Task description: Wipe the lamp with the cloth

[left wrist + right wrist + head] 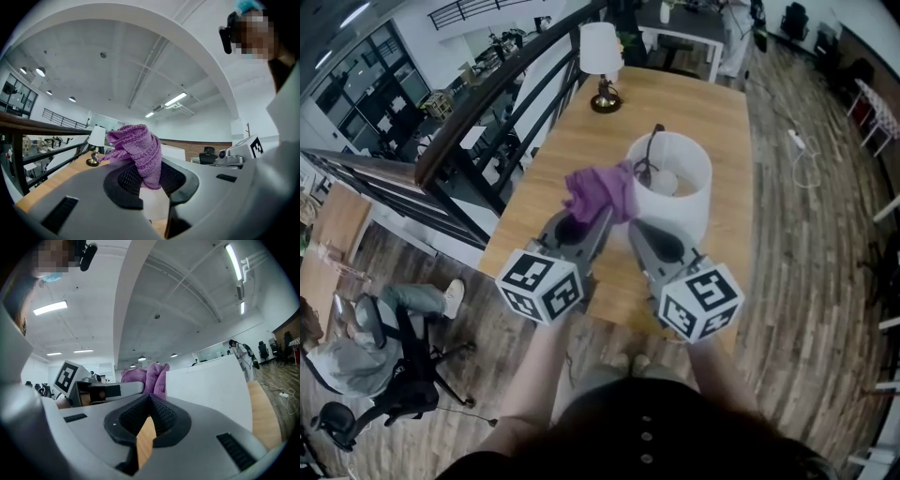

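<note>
Left gripper (598, 217) has its jaws clamped tight on the bunched purple knitted cloth (600, 190), up against the 9 o'clock rim of the white drum-shaded lamp (680, 204) on the wooden bench (694, 112). Right gripper (635, 228) sits at the shade's 7 o'clock, jaws closed on nothing. With nothing bracing the lamp, a hard wipe could tip it!

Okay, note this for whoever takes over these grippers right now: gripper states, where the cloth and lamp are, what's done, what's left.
Left gripper: shut on the purple cloth, which is bunched above its jaws.
Right gripper: shut, empty, close beside the left one.
The white-shaded lamp stands on the wooden table just ahead. The cloth is at the shade's near rim; contact unclear. A smaller lamp stands at the far end.
Done: cloth gripped and at the shade.
Left: wiping the lamp; progress can't be judged.
</note>
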A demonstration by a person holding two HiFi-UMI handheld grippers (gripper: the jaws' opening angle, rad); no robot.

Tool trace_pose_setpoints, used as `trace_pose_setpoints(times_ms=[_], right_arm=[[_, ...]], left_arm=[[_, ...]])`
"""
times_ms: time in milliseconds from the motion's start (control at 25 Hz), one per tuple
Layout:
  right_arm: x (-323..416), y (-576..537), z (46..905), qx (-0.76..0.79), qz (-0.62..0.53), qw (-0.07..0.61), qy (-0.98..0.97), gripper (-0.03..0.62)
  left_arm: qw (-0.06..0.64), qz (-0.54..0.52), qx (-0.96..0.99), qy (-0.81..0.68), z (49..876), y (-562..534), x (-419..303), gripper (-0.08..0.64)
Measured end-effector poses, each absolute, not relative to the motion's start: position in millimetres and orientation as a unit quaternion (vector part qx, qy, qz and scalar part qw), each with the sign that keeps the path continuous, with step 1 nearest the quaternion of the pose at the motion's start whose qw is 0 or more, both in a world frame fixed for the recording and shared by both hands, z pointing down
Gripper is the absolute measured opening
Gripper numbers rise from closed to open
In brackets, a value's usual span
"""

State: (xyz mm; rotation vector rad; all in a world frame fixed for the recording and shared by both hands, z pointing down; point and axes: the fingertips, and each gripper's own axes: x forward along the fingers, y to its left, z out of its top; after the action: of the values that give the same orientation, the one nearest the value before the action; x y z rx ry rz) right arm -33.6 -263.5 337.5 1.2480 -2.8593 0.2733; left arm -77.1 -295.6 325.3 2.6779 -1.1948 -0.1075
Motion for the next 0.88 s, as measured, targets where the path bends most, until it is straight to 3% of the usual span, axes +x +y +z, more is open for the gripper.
trace_pose_setpoints(times_ms=[880], right_arm=[[-24.6,-249.6,357.6,0.412,0.12,0.011,-0.903,0.012]], left_arm=[[0.132,0.0,0.896,-0.424,370.4,-286.3,-80.2,0.078]])
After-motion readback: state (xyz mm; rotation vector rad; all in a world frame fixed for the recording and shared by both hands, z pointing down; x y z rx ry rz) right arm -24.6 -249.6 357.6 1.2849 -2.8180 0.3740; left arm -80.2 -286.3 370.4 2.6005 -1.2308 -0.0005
